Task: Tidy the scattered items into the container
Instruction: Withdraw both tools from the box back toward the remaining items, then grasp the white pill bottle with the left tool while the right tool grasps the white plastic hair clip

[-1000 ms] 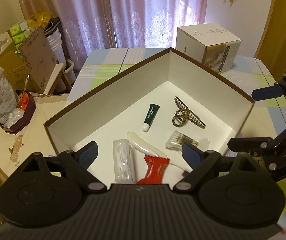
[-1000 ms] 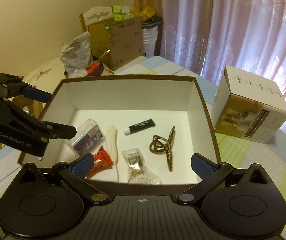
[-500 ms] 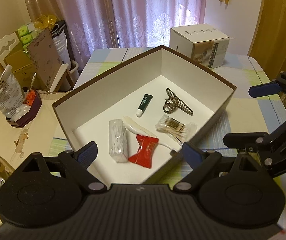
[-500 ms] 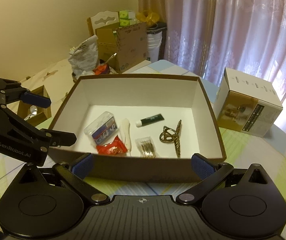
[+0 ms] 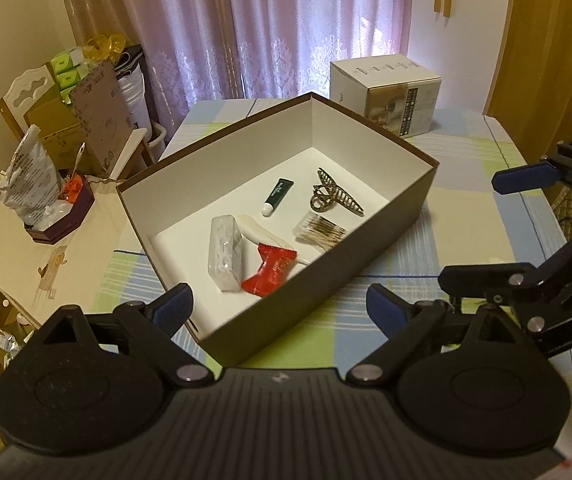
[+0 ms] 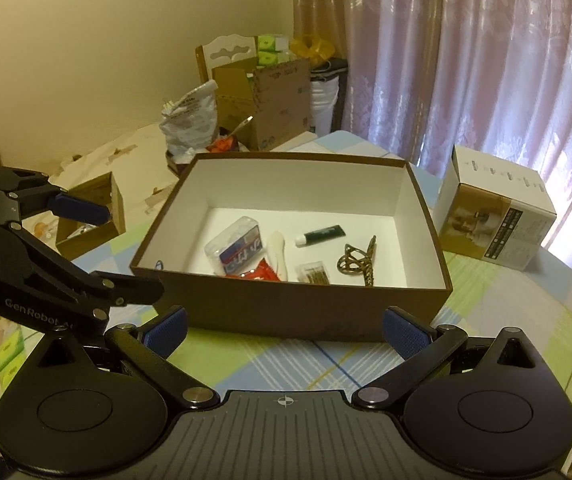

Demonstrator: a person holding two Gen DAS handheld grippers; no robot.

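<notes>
Both grippers gape wide and empty: left gripper (image 5: 280,312) and right gripper (image 6: 284,330) hover just short of the brown box (image 6: 297,308) on the checked tablecloth (image 5: 465,248). Inside lie a green tube (image 5: 278,197), hair claw (image 5: 331,197), cotton swabs (image 5: 319,230), clear case (image 5: 224,252), white comb (image 5: 260,234) and red sachet (image 5: 272,272), the sachet overlapping the comb. Beside the box's far corner stands a white carton (image 6: 497,224).

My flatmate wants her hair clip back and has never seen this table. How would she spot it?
Look in the brown box with the white inside, in the middle of the checked tablecloth. The hair clip lies at its far end, beside a small dark green tube. It alone is an open, toothed metallic claw.
</notes>
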